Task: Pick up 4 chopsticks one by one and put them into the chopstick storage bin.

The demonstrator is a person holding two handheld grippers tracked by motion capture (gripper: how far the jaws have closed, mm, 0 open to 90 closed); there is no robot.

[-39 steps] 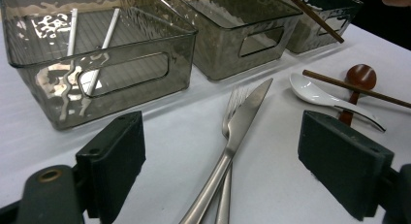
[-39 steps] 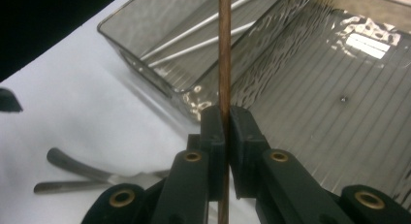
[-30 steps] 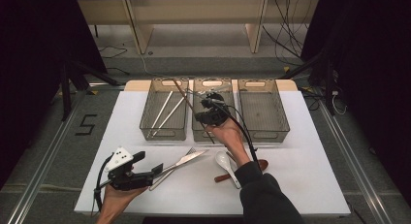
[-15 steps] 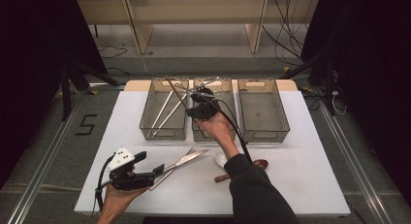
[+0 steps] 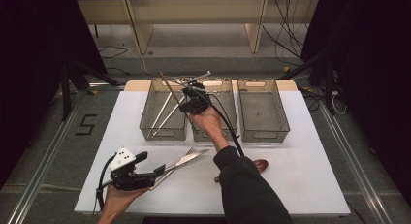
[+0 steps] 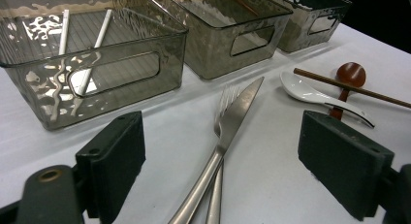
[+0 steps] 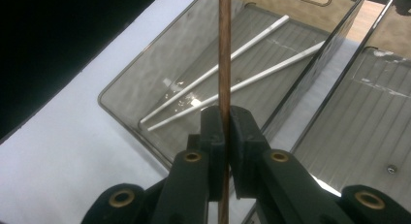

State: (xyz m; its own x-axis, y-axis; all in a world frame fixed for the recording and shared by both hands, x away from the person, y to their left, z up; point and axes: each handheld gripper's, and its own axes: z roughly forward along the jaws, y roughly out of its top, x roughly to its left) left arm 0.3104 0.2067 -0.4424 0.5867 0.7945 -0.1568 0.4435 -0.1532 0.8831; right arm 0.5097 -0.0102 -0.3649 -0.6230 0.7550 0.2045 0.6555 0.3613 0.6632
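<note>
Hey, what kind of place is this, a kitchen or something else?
Probably a lab or recording setup, not a kitchen. A white table stands between black curtains, loose cables lie on the floor behind it, and three grey sorting bins hold cutlery, handled with a hand-held gripper.

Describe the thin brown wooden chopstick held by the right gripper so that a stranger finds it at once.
On the white table stand three smoky clear plastic bins; find the left bin. Above it the right gripper clamps a thin brown wooden chopstick. The two chopsticks lying in the bin are white.
</note>
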